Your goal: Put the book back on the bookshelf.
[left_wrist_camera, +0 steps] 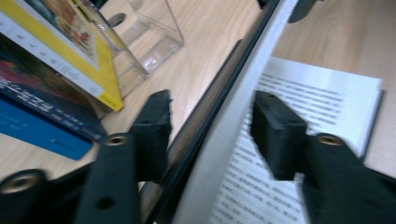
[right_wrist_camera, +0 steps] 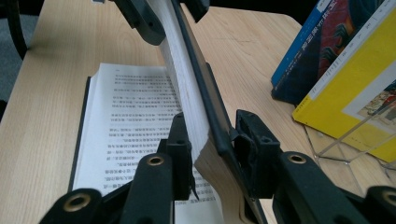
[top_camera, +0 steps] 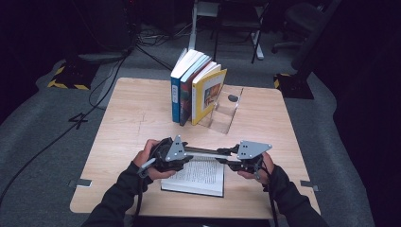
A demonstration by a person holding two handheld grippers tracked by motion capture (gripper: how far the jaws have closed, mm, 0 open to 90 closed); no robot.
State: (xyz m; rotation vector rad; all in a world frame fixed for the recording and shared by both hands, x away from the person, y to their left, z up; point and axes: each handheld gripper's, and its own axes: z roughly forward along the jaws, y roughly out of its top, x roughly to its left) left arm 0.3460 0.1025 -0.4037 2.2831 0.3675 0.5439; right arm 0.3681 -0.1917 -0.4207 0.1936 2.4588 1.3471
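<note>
The wooden bench (top_camera: 137, 113) is carrying three upright books (top_camera: 196, 90) at twelve o'clock, leaning by a clear stand (top_camera: 227, 113). At six o'clock an open book (top_camera: 201, 175) is lying, its raised half standing between both grippers. The left gripper (left_wrist_camera: 210, 135) is straddling it with jaws part open; the right gripper (right_wrist_camera: 212, 149) is pinching it.

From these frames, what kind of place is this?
Probably a lab or recording room: a wooden table on grey carpet, cables across the floor, an office chair behind.
</note>
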